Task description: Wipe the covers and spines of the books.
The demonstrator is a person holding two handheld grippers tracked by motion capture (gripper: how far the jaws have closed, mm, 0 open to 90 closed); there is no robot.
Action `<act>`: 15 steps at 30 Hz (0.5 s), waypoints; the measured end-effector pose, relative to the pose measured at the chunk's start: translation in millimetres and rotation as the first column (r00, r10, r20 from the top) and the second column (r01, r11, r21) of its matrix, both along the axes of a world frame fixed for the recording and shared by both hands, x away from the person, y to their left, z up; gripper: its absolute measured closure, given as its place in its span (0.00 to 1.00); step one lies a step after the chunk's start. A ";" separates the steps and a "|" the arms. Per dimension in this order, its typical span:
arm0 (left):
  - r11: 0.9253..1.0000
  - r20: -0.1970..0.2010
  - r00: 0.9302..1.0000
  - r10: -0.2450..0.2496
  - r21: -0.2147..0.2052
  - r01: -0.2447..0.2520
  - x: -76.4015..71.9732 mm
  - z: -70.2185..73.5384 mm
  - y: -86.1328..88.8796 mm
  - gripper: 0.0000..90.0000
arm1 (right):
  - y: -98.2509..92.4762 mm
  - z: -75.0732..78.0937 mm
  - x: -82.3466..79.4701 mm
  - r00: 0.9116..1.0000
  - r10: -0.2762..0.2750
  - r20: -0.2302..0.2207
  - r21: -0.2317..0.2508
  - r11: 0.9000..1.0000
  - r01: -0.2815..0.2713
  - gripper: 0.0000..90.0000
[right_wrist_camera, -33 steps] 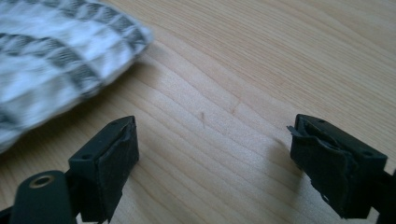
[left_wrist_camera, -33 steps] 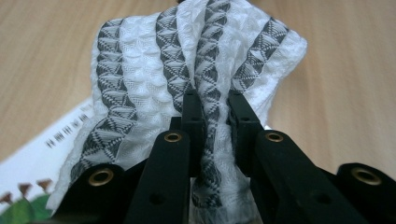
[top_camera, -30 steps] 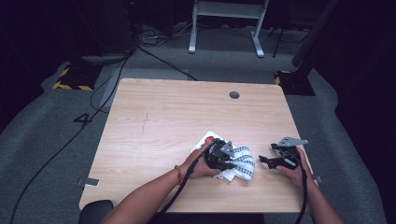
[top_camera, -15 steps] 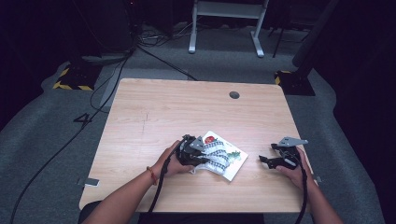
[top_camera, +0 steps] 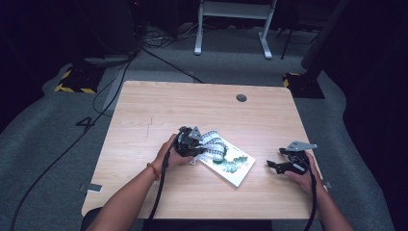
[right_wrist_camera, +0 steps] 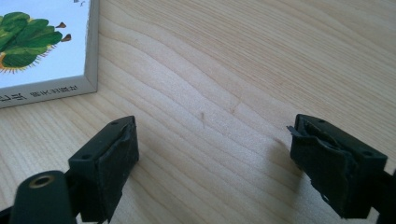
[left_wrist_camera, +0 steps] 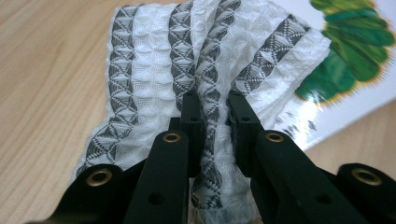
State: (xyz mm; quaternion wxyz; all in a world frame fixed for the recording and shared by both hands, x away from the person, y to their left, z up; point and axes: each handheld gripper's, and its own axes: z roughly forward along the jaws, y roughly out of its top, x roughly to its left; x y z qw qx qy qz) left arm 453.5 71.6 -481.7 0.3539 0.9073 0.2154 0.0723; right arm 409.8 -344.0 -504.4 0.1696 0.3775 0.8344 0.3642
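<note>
a: left tool [left_wrist_camera: 215, 116] clamped on bunched waffle-weave towel [left_wrist_camera: 154, 70], half over picture book [top_camera: 231, 166] on surface [top_camera: 144, 110].
b: soft, light, likely slack; best pinched at fold. right tool [right_wrist_camera: 212, 163] gaped, idle.

Count at this frame:
- Two handheld grippers are sitting over the table [top_camera: 144, 120]: left gripper [top_camera: 192, 143], right gripper [top_camera: 284, 163].
- One striped cloth [left_wrist_camera: 187, 70] is lying near centre, bunched.
- One picture book [top_camera: 231, 166] is lying just right of it.
- One round grommet hole [top_camera: 241, 98] is showing at the far right.
- Two hazard-striped floor pieces are showing: far left [top_camera: 72, 86], far right [top_camera: 288, 77].
</note>
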 end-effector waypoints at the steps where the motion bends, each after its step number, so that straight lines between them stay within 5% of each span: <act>1: 1.000 0.001 1.000 0.004 0.002 -0.004 3.6 0.4 -2.5 0.89 | 0.0 0.0 0.0 1.000 0.000 0.000 0.000 1.000 0.000 0.17; 9: 0.999 0.014 0.999 -0.041 0.027 0.040 20.6 5.5 -52.6 0.89 | 0.0 0.0 0.2 1.000 0.001 0.000 0.001 1.000 -0.001 0.17; 15: 0.991 0.011 0.991 -0.133 0.028 0.132 10.7 7.1 -93.6 0.89 | -0.1 -0.1 0.3 1.000 0.002 0.000 0.001 1.000 -0.002 0.17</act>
